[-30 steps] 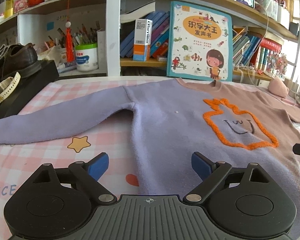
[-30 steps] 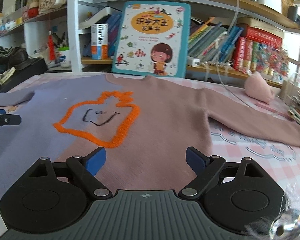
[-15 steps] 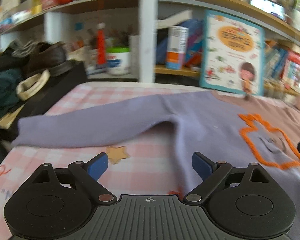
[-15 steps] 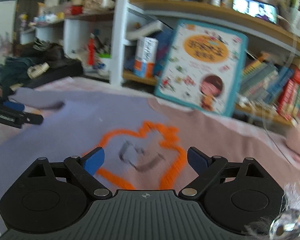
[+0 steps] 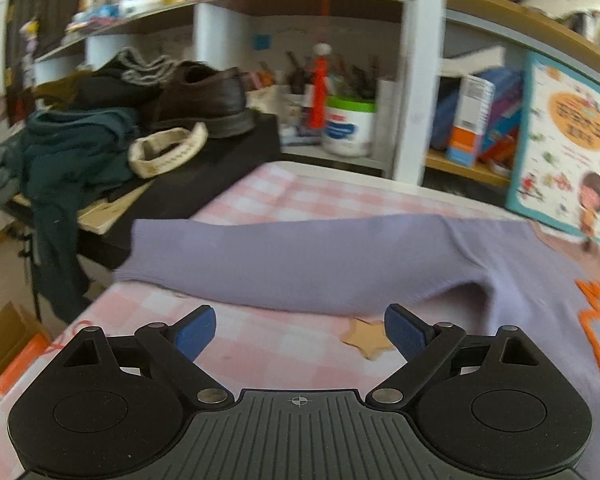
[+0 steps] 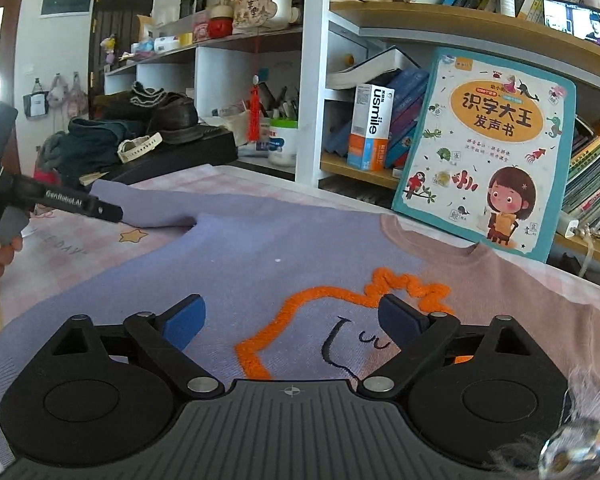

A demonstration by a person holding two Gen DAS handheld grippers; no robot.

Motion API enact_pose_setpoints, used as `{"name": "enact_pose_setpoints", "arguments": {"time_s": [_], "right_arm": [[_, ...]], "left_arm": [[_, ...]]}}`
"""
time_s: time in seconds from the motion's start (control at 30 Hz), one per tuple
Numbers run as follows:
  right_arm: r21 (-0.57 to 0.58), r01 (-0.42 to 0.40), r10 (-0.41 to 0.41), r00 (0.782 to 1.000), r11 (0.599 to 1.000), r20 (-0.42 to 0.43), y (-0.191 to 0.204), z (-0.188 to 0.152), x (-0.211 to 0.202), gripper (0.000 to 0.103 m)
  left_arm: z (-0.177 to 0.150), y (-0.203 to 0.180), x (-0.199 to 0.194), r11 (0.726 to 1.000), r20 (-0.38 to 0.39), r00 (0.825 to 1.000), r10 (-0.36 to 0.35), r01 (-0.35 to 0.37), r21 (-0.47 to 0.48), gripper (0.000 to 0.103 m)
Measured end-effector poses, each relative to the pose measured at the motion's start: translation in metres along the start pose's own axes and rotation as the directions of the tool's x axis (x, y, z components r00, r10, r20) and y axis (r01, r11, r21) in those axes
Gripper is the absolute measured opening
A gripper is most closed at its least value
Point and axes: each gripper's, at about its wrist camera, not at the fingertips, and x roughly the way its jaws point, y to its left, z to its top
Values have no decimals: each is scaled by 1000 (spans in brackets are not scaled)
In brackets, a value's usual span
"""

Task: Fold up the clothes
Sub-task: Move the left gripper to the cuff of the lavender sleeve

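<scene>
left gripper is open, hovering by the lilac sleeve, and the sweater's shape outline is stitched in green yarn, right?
Not quite: the stitched outline on the sweater is orange, not green, as the right wrist view shows clearly. The rest holds: the left gripper is open, hovering by the lilac sleeve without gripping it.

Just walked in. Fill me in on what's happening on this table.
A person with a gripper in each hand is about to fold a sweater lying flat on the pink checked table. The left gripper is open, facing the lilac sleeve. The right gripper is open over the orange design. Nothing is gripped or folded yet.
</scene>
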Motion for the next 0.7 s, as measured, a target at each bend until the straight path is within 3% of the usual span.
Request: {"name": "enact_pose_setpoints", "arguments": {"time_s": [0.37,0.7], "right_arm": [[50,11,-12,1000,999,20,-10,-2,-4,96],[45,-3,2,1000,999,14,-10,-3,-3,97]], "left_arm": [[7,29,20,990,-2,991,137,-137,-46,94],[17,53,37,976,-6,983,183,-183,-121,94]]}}
